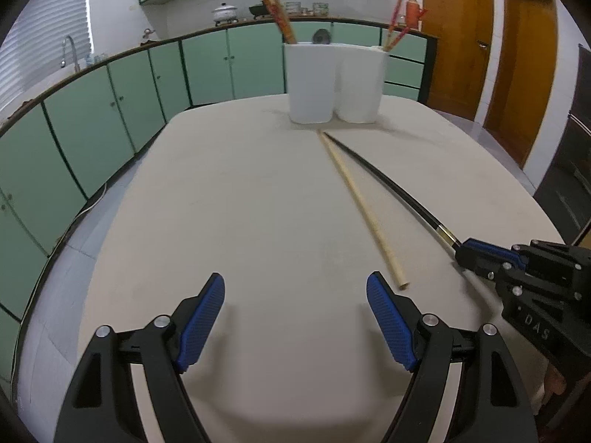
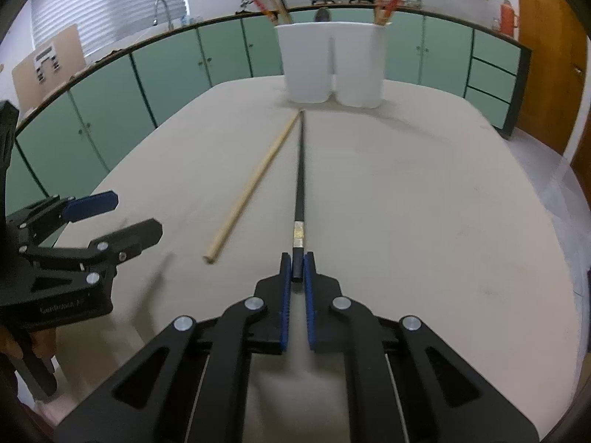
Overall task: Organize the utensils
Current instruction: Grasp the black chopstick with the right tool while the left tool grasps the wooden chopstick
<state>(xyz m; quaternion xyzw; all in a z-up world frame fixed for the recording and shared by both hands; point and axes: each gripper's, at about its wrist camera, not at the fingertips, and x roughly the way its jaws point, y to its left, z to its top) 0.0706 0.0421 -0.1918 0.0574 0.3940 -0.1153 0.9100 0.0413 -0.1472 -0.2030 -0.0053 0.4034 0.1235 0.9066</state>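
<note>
A black chopstick (image 2: 301, 181) lies on the beige table (image 2: 406, 203), pointing at two white holders (image 2: 330, 66). My right gripper (image 2: 297, 262) is shut on its near end; it also shows in the left wrist view (image 1: 461, 249) gripping the black chopstick (image 1: 388, 181). A light wooden chopstick (image 2: 255, 184) lies beside it, to the left, its far tip close to the black one's. In the left wrist view the wooden chopstick (image 1: 360, 203) lies just right of my left gripper (image 1: 295, 295), which is open and empty above the table (image 1: 240, 203). The holders (image 1: 334, 81) hold red and wooden chopsticks.
Green cabinets (image 1: 110, 110) with a counter, sink tap (image 1: 70, 50) and pots run behind the table. Wooden doors (image 1: 487, 37) stand at the right. The left gripper (image 2: 107, 217) shows at the left of the right wrist view.
</note>
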